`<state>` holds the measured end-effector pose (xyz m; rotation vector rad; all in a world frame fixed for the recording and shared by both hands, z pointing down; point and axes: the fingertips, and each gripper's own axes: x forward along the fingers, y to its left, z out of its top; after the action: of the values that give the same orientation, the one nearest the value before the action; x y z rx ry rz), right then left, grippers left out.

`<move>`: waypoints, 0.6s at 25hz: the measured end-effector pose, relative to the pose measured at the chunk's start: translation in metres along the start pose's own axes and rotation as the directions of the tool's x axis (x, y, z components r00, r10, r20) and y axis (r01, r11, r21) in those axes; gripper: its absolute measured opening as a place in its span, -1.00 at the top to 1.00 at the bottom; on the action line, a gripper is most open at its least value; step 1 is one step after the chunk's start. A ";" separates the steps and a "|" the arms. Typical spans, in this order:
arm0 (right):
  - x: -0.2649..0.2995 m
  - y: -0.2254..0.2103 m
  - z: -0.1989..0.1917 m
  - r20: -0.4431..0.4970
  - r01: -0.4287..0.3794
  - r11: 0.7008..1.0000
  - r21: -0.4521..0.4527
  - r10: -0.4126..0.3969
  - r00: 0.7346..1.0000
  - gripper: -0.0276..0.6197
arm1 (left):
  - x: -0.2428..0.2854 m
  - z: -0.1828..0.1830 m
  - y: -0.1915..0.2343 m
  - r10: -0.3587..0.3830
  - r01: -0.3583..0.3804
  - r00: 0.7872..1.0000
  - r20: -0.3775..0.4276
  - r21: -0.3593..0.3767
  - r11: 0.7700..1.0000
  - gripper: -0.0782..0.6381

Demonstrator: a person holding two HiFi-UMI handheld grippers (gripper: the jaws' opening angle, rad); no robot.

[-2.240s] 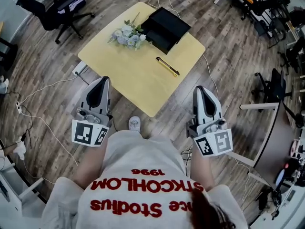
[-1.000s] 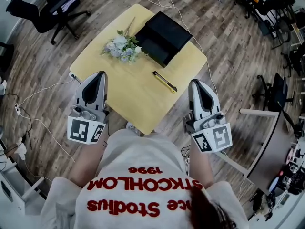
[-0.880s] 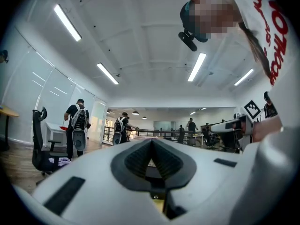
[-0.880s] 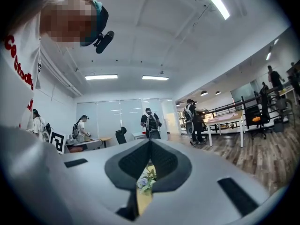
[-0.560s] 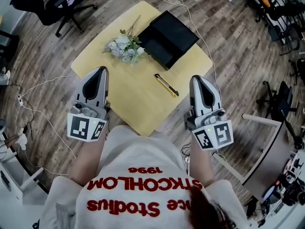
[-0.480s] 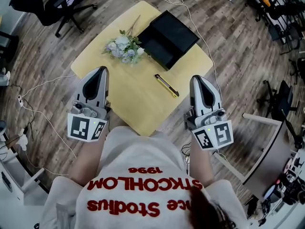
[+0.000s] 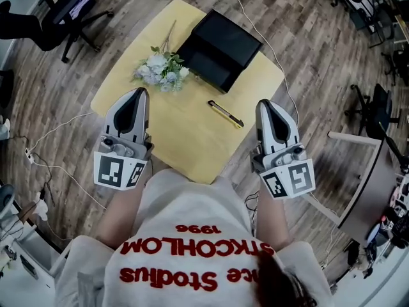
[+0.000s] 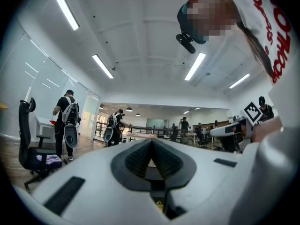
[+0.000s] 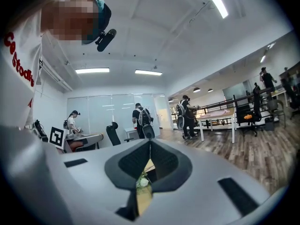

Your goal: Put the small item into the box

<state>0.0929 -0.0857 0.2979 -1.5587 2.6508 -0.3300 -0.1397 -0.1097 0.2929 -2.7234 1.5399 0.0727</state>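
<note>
Two grippers shut and empty; small item out on the table, outside the box.

Both the left gripper (image 7: 137, 96) and the right gripper (image 7: 269, 105) are seen with jaws pressed together and nothing between them, and each is held over a near edge of the pale yellow square table (image 7: 185, 147). A cube (image 7: 119, 173) with black-and-white square markers is carried at the rear of each. Red lettering is printed on the person's light shirt (image 7: 192, 219) and is seen upside down; "1996" can be read. The slim yellow-and-black small item (image 7: 225, 113) is laid flat on the table between the gripper tips, nearer the right one. Its long axis runs from far-left to near-right, and which end leads cannot be told. Beyond it the black rectangular box (image 7: 218, 48) is set, with a bunch of pale flowers (image 7: 160, 69) just beside its left side.
</note>
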 end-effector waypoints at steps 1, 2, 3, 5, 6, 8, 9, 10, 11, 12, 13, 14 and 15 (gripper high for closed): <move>0.002 0.000 -0.005 -0.016 0.004 1.000 -0.002 -0.004 1.000 0.90 | 0.003 -0.002 0.002 -0.012 0.012 1.000 -0.003 -0.001 1.000 0.77; 0.005 0.000 -0.010 -0.035 0.005 1.000 -0.004 -0.006 0.999 0.90 | 0.007 -0.005 0.003 -0.022 0.022 1.000 -0.006 -0.002 1.000 0.77; 0.007 0.000 -0.017 -0.058 0.005 1.000 -0.008 -0.005 0.998 0.90 | 0.010 -0.008 0.004 -0.031 0.031 0.999 -0.008 -0.004 1.000 0.77; 0.012 0.001 -0.034 -0.120 -0.007 1.000 -0.024 0.004 0.993 0.87 | 0.016 -0.013 0.007 -0.044 0.044 0.999 -0.013 -0.010 0.999 0.77; 0.014 0.002 -0.044 -0.157 -0.017 0.999 -0.034 0.011 0.988 0.80 | 0.018 -0.016 0.008 -0.050 0.049 0.999 -0.016 -0.013 0.999 0.76; 0.017 0.004 -0.066 -0.228 -0.039 0.998 -0.041 0.029 0.973 0.62 | 0.021 -0.023 0.008 -0.061 0.061 0.998 -0.027 -0.019 0.998 0.76; 0.017 0.004 -0.076 -0.257 -0.046 0.998 -0.041 0.034 0.966 0.58 | 0.022 -0.028 0.007 -0.069 0.068 0.997 -0.035 -0.022 0.997 0.77; 0.018 0.004 -0.086 -0.280 -0.047 0.998 -0.039 0.035 0.959 0.57 | 0.023 -0.032 0.006 -0.078 0.077 0.996 -0.044 -0.028 0.997 0.77; 0.019 0.002 -0.097 -0.302 -0.044 0.998 -0.038 0.031 0.953 0.57 | 0.026 -0.037 0.005 -0.088 0.087 0.995 -0.054 -0.034 0.996 0.76; 0.021 -0.001 -0.107 -0.325 -0.040 0.999 -0.036 0.027 0.945 0.56 | 0.029 -0.043 0.004 -0.098 0.095 0.993 -0.063 -0.041 0.995 0.76; 0.023 -0.004 -0.118 -0.349 -0.038 0.999 -0.032 0.024 0.937 0.54 | 0.032 -0.049 0.004 -0.105 0.102 0.992 -0.073 -0.048 0.994 0.77; 0.026 -0.007 -0.129 -0.375 -0.036 0.999 -0.025 0.024 0.927 0.52 | 0.036 -0.054 0.004 -0.111 0.107 0.990 -0.084 -0.055 0.993 0.76; 0.028 -0.009 -0.141 -0.401 -0.033 0.999 -0.012 0.025 0.916 0.49 | 0.039 -0.060 0.003 -0.116 0.111 0.989 -0.095 -0.063 0.992 0.76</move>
<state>0.0658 -0.0924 0.4393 -1.6032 2.9764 -0.6960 -0.1204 -0.1467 0.3515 -2.8952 1.4224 -0.0184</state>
